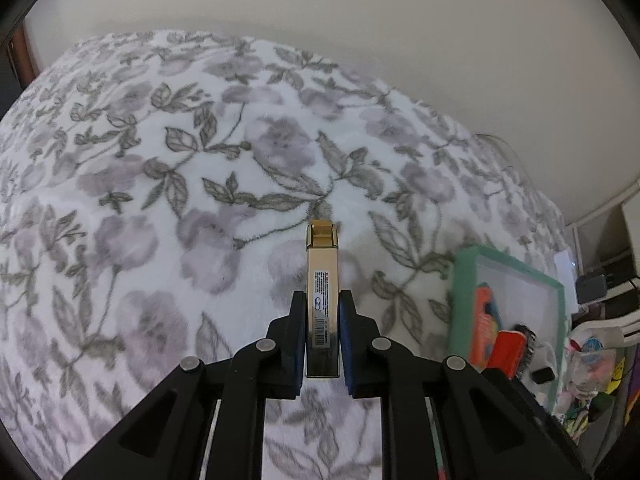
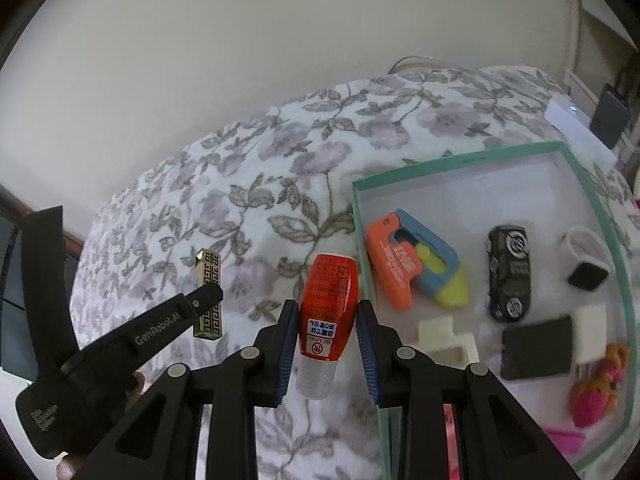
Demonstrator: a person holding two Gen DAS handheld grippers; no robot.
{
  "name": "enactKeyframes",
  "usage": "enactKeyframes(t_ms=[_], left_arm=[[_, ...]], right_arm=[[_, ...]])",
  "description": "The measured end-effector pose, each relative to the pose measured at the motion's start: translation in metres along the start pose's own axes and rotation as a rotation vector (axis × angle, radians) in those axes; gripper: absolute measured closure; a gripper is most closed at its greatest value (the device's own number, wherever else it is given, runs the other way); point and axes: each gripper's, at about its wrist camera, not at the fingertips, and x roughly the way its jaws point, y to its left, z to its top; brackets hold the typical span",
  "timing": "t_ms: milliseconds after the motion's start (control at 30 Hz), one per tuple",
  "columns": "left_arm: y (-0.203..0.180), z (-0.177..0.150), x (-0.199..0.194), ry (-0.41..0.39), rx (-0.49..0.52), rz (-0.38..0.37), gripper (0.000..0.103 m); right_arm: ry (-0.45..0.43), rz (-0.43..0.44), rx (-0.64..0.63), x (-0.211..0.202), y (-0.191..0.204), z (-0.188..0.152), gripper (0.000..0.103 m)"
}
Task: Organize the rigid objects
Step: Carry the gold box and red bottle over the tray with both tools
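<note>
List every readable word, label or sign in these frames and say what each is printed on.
"GenRobot.AI": on the left gripper finger.
No-fire sign in a red circle: red bottle in the right gripper; its other print is upside down and too small.
Barcode and fine print on the gold case: unreadable.
Orange toy lettering: blurred.

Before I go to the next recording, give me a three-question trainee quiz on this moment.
1. True or false: the left gripper is empty.
2. What does the right gripper hold? A) toy car B) red bottle C) white clip
3. Where does the toy car lie?

Key:
1. False; it is shut on a gold case.
2. B, the red bottle.
3. In the teal box, on the blanket.
</note>
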Motion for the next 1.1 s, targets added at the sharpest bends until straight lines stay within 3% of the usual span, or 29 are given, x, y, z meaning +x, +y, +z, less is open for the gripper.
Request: enactKeyframes(t_ms=[233,433,633,867,1100], left_arm=[[-0.029,-0.025,-0.035,-0.012,0.036,-0.032,0.087],[-0.057,-0.055,-0.049,-0.010,0.120,-0.043,0.087],[-0.090,-0.091,-0.048,0.056,0.197,-0.110,0.087],[-0.122,-0.127,-0.039,0.127,0.286,-0.140,0.087],[-0.131,-0.145,-0.030,0.172,0.300,-0.179,0.087]], right_arm=[[-0.043,-0.009,0.025,-0.036,-0.014,-0.026,0.072],[-0.062,-0.046,0.098,-0.054,-0.051,-0.046,0.072],[-0.020,-0.120,0.177,-0.055,-0.098,-0.068,0.072],[0.007,-0.172,0.240,-0.056,-0.139,-0.086,0.071],[0.031,-0.169,0.247,-0.049,-0.151,-0.093,0.071]])
